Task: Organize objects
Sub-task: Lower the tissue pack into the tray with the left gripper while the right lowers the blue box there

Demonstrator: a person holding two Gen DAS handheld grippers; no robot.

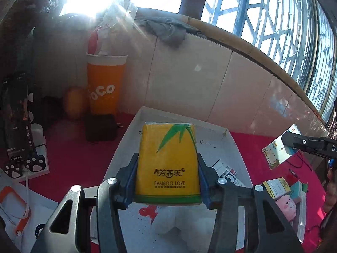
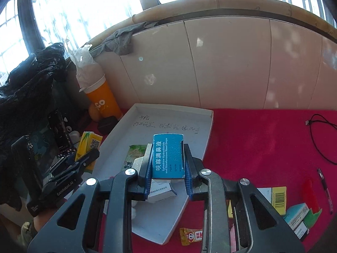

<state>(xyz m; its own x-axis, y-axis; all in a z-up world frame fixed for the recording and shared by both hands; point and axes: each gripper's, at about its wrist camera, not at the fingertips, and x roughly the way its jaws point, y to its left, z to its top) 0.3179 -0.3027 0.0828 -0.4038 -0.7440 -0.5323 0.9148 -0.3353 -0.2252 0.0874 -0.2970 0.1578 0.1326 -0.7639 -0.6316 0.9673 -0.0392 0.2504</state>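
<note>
Setting: a red tabletop against a tiled wall, with a shallow white tray lying on it, handwriting on its floor.

Left gripper: closed on a yellow tissue pack; the blue pads press its two long sides near the bottom end.

Tissue pack, axis: the long axis runs straight out from the left gripper toward the far wall; the printed face is up.

Tissue pack, place: held above the tray, apparently clear of its floor, though any contact cannot be told from this view.

Right gripper: closed on a blue medicine box, clamped across its narrow width, its long axis also pointing away from the fingers.

Medicine box, place: over the near right part of the tray, above a white carton and beside a green packet already lying there.

Deciding relation: both held things sit directly ahead of their own grippers and over the tray, so the coming move is judged to be a lowering, not a reach. The right gripper looks nearer the filled corner; the left has bare tray floor ahead.

Still outside the tray: a yellow carton, a small sweet packet and a pen on the cloth to the right.

Backdrop: an orange cup stands at the far left.
</note>
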